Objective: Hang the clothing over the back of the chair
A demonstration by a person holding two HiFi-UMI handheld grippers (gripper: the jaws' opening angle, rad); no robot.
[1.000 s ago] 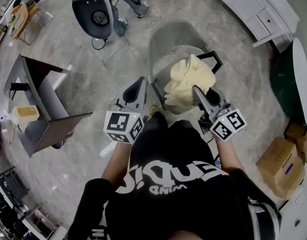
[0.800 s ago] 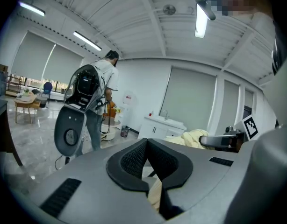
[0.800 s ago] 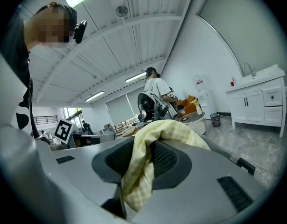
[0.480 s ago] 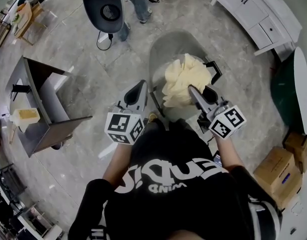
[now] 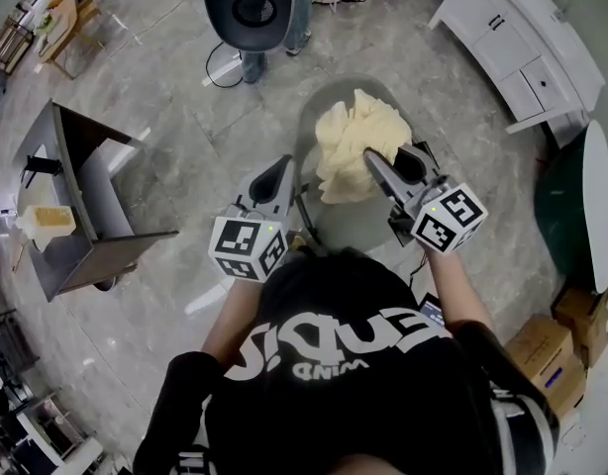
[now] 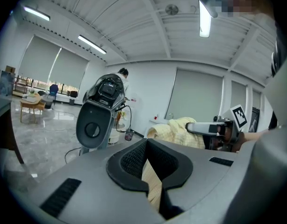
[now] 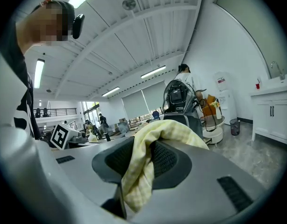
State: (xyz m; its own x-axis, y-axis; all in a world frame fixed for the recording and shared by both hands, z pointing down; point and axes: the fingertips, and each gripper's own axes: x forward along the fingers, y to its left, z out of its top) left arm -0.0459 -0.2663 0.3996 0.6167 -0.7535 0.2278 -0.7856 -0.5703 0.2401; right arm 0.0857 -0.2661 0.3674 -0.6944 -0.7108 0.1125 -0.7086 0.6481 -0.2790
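Clothing (image 5: 355, 139) bunched above chair (image 5: 309, 117) — grey marble floor (image 5: 185, 137), white cabinets (image 5: 522, 38).

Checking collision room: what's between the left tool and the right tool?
The bunched yellow garment, over the chair, clamped by the right tool; head view shows it.

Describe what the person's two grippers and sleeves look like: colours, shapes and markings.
Both the left gripper and the right gripper have smooth grey shells tapering to two jaws lined with black ribbed pads. Each carries a white cube, the left cube and the right cube, printed with black square markers. No cables show. The person wears a black top with white lettering and black sleeves.
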